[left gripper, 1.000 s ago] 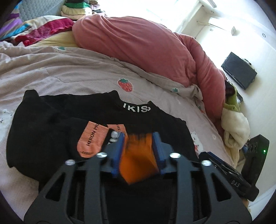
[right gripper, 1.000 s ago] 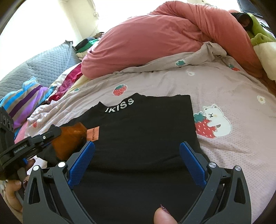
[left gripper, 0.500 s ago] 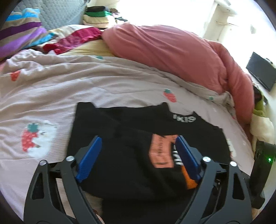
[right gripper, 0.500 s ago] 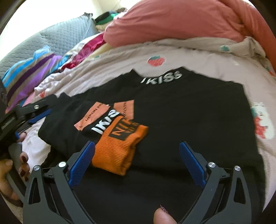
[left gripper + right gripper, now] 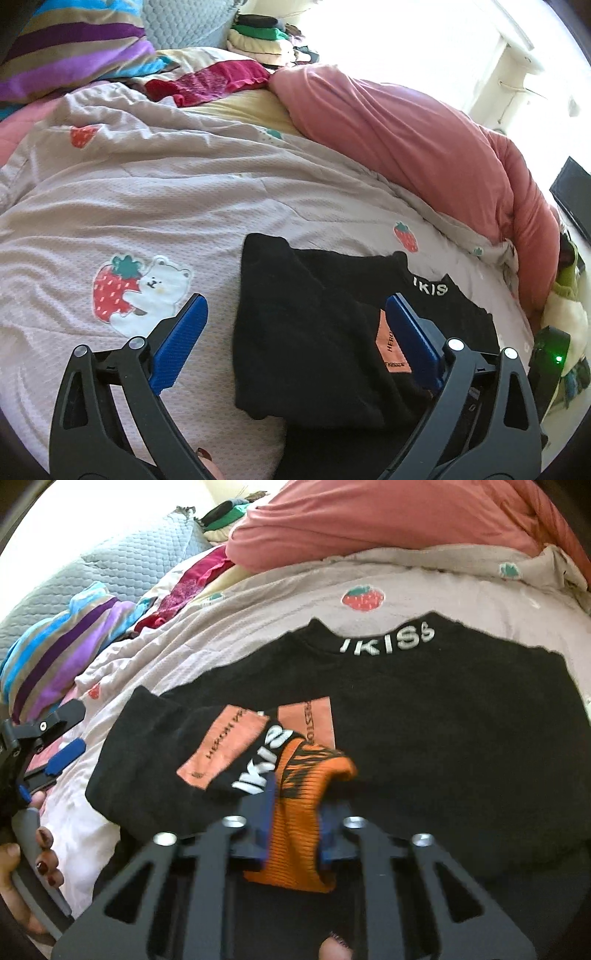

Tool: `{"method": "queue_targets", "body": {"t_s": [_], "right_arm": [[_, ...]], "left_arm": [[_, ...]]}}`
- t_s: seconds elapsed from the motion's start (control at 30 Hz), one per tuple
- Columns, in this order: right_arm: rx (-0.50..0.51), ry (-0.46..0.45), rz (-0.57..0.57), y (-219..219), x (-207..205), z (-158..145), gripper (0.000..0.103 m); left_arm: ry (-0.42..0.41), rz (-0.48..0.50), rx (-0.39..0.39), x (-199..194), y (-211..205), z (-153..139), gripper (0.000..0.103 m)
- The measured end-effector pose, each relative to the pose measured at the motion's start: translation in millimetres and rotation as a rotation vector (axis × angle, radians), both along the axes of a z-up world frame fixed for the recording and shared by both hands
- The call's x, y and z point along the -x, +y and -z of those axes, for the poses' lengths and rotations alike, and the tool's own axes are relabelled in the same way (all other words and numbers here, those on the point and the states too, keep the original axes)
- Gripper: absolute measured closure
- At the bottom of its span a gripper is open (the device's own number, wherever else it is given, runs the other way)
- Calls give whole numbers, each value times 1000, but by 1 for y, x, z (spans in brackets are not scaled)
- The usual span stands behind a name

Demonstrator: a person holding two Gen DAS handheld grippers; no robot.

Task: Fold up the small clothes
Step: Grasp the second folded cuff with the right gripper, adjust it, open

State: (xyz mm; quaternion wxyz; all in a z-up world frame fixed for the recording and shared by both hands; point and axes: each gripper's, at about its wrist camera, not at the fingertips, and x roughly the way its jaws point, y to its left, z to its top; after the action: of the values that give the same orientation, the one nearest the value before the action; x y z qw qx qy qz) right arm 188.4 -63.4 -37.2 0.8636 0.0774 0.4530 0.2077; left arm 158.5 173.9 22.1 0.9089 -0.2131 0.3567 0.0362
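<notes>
A black sweater (image 5: 306, 332) with a white-lettered collar lies flat on the bed, its left sleeve folded across the body (image 5: 443, 738). The sleeve ends in an orange ribbed cuff (image 5: 295, 834). My right gripper (image 5: 297, 805) is closing, and its blue pads pinch that cuff from both sides. My left gripper (image 5: 295, 306) hovers over the sweater's left edge with its jaws still opening; the cloth lies below them and the pads touch nothing. In the right wrist view the left gripper (image 5: 70, 734) sits off the sweater's left side, held by a hand (image 5: 44, 849).
The sheet (image 5: 147, 206) is pale with strawberry and bear prints. A big pink duvet (image 5: 406, 129) is heaped at the back and right. A striped pillow (image 5: 74, 48) and a stack of folded clothes (image 5: 262, 40) lie far left. A black device with a green light (image 5: 550, 354) sits at the right edge.
The left gripper let go of the orange cuff, opened wide and shifted left over the sweater's edge. The right gripper moved in over the cuff and closed on it.
</notes>
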Motion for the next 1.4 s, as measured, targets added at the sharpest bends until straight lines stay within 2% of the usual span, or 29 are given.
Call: {"method": "queue_targets", "body": {"t_s": [0.37, 0.5, 0.67, 0.8, 0.97, 1.2, 1.4], "right_arm": [[2, -210, -67, 5, 3, -72, 93], [1, -269, -40, -12, -4, -98, 94], [27, -323, 22, -41, -6, -115, 94], [63, -328, 76, -69, -8, -113, 94], [97, -300, 121, -94, -9, -94, 94], [133, -255, 157, -112, -4, -66, 94], [150, -230, 168, -120, -1, -54, 94]], "left_arm": [[-31, -63, 38, 13, 27, -8, 12], [-39, -74, 49, 15, 34, -8, 12], [-45, -68, 47, 15, 33, -9, 12], [-41, -52, 33, 13, 27, -9, 12], [-44, -23, 6, 10, 15, -8, 12], [-33, 55, -73, -1, -20, -3, 12], [-25, 122, -120, -12, -46, 2, 12]]}}
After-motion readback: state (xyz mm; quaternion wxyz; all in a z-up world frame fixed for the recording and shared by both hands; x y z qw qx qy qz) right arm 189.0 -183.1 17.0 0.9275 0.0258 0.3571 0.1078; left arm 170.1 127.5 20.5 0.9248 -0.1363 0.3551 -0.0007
